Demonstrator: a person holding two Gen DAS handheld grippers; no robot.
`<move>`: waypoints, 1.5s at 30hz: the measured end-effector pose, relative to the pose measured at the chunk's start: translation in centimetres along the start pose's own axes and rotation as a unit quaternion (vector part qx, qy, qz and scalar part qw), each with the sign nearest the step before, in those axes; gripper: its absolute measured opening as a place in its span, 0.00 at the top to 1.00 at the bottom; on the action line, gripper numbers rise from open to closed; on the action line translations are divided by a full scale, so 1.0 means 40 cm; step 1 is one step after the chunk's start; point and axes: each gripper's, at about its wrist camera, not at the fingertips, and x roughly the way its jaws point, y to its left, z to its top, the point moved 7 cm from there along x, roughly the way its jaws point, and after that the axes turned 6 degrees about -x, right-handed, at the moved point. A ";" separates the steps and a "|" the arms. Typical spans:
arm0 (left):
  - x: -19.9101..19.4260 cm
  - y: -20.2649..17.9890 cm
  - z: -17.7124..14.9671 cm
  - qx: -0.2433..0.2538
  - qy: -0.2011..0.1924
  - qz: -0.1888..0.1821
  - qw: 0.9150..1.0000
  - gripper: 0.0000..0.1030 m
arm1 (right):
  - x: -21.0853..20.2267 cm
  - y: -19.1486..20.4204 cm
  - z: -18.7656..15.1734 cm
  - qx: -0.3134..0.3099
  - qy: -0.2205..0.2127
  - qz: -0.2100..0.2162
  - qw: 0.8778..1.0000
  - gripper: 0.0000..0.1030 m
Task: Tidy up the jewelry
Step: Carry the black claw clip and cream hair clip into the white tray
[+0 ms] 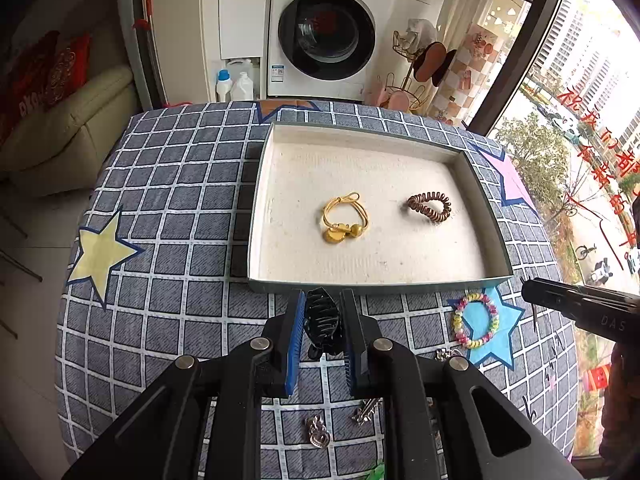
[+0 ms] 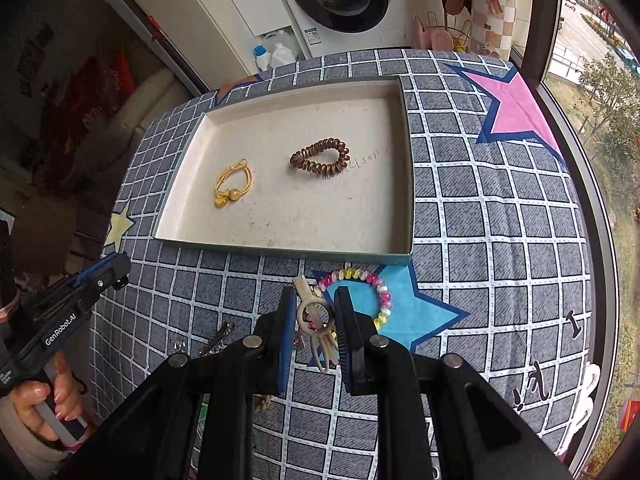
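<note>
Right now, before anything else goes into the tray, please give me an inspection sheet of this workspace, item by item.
Surface: table under a checked cloth with coloured stars.
Job's things: tray holds a yellow hair tie and a brown spiral hair tie; a multicoloured spiral hair tie lies in front of the tray on the cloth.
Clutter: small metal pieces near the front edge.
Grippers: left hand-held gripper grips a black claw clip; right hand-held gripper straddles a beige clip, grip unclear.
Cables: nothing seen.
Surroundings: washing machine, window.
</note>
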 end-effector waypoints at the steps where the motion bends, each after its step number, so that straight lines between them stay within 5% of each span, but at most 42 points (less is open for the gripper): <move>1: 0.006 -0.005 0.013 0.001 -0.002 -0.001 1.000 0.71 | 0.003 -0.002 0.018 0.000 -0.003 0.000 1.000 0.80; 11: 0.111 -0.042 0.103 0.022 -0.003 0.019 1.000 0.71 | 0.089 -0.037 0.133 0.010 0.002 0.003 1.000 0.80; 26: 0.289 -0.014 0.109 0.009 0.040 0.067 0.997 0.71 | 0.241 -0.082 0.171 0.013 0.047 -0.010 0.999 0.80; 45: 0.319 -0.036 0.135 0.028 0.024 0.097 0.995 0.71 | 0.263 -0.094 0.226 -0.012 0.032 -0.034 0.999 0.76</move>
